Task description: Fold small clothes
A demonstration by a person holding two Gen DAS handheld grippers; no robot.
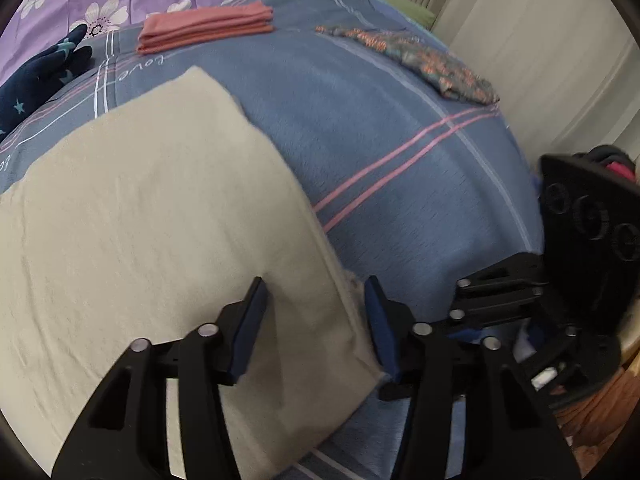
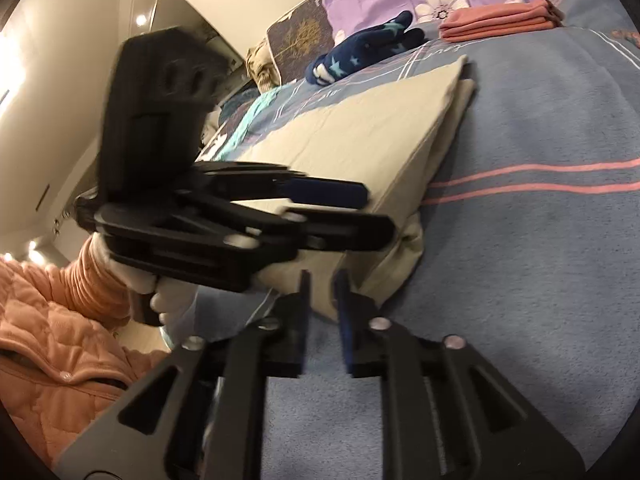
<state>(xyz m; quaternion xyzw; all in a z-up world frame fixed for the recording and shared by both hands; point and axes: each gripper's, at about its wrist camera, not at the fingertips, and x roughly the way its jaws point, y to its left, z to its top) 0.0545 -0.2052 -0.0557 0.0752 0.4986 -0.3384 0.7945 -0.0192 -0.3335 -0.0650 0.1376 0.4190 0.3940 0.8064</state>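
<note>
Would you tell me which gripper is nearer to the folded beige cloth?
Left. The left gripper straddles the near corner of the beige cloth, jaws open. The right gripper sits just off that corner, over the blue bedspread.

Cream folded cloth [image 1: 152, 216] spread over blue plaid bedsheet [image 1: 380, 120]. Left gripper [image 1: 316, 320] above its near right corner, jaws apart, nothing pinched. Right gripper [image 1: 520, 300] at right edge. Beyond: pink folded stack [image 1: 208, 26], navy star-print garment [image 1: 36, 76], floral cloth [image 1: 420, 56].

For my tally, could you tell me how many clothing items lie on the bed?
4: beige cloth near the grippers, pink stack far side, navy star item far left, floral piece far right. Others may be hidden.
</note>
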